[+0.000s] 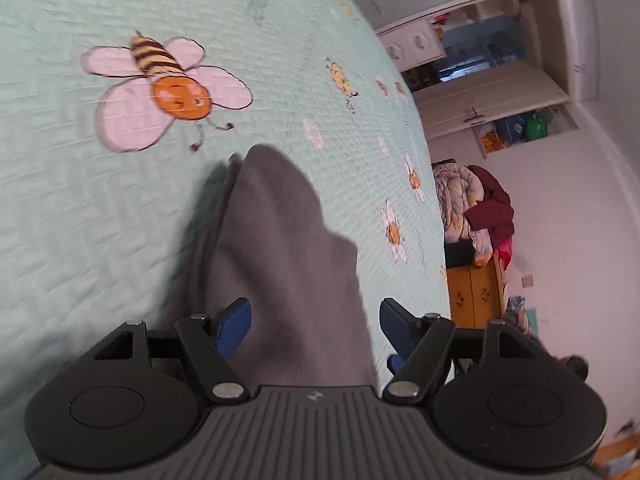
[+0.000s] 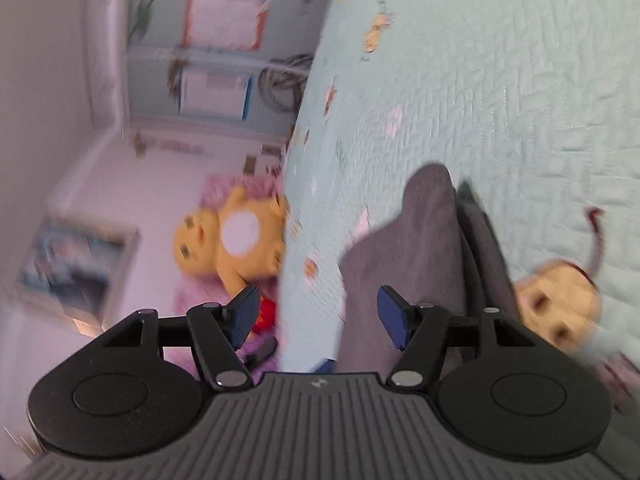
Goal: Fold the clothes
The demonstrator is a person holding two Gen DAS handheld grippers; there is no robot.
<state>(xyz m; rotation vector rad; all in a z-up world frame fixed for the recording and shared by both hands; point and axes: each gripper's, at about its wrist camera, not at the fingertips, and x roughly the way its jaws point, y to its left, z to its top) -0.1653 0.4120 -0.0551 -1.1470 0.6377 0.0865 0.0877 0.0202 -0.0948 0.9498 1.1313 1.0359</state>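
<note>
Nearest each lens, the jaws stand wide apart. The left gripper (image 1: pixel 315 328) has the grey garment (image 1: pixel 280 248) running up between its blue pads (image 1: pixel 234 330) without being clamped; whether cloth touches a pad cannot be told. The right gripper (image 2: pixel 316 318) likewise grips nothing: the same grey garment (image 2: pixel 420 264) lies under and beyond its right-side pad (image 2: pixel 394 316), with the left-side pad over the bed's edge.

Beyond the jaws, the garment rests bunched on a bed covered by a mint quilted bedspread (image 1: pixel 100 220) printed with a large bee (image 1: pixel 168 88) and small flowers.

Farther out, the left wrist view alone shows a yellow cabinet (image 1: pixel 476 292) heaped with clothes (image 1: pixel 476 208) and an open doorway (image 1: pixel 480 60). The right wrist view, blurred, alone shows a yellow plush toy (image 2: pixel 232 240) on pink bedding beside the bed, a framed picture (image 2: pixel 76 272), and wall shelves (image 2: pixel 220 56).
</note>
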